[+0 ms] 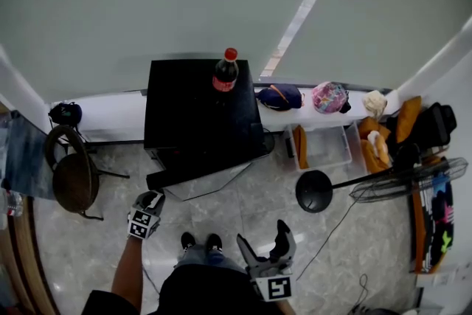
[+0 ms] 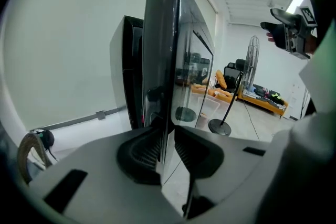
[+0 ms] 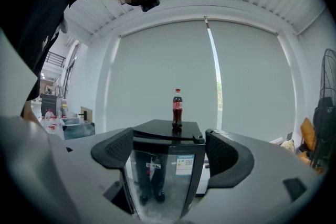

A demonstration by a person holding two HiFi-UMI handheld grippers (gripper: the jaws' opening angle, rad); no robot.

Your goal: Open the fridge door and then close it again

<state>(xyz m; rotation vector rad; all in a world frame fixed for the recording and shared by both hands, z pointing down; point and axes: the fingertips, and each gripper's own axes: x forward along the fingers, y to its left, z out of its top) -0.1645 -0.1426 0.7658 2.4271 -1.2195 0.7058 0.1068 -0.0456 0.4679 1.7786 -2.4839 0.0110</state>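
We saw the small black fridge [image 1: 193, 103] standing against the wall, with a cola bottle [image 1: 226, 71] on top of it. The fridge door [image 1: 210, 184] was partly open. Its glass front faced us, and there was a gap between it and the fridge.

Our left gripper [image 1: 151, 197] was pinching the loose edge of the door. In the left gripper view, its two jaws were squeezed onto that thin edge [image 2: 169, 113], one on each side. The edge ran straight up and down between them.

Our right gripper [image 1: 264, 236] was holding nothing. Its jaws were wide apart, and it was low in the head view, near our body and well apart from the fridge. It pointed at the door from far back.

The door joined the fridge on the right side, so the loose edge was on the left, just where our left gripper was. The fridge box was ahead of that gripper and a bit to the right. We think the door can only swing around its right side. So the left hand would have to move in a curve, pulling toward us to open it more or pushing toward the fridge to shut it.
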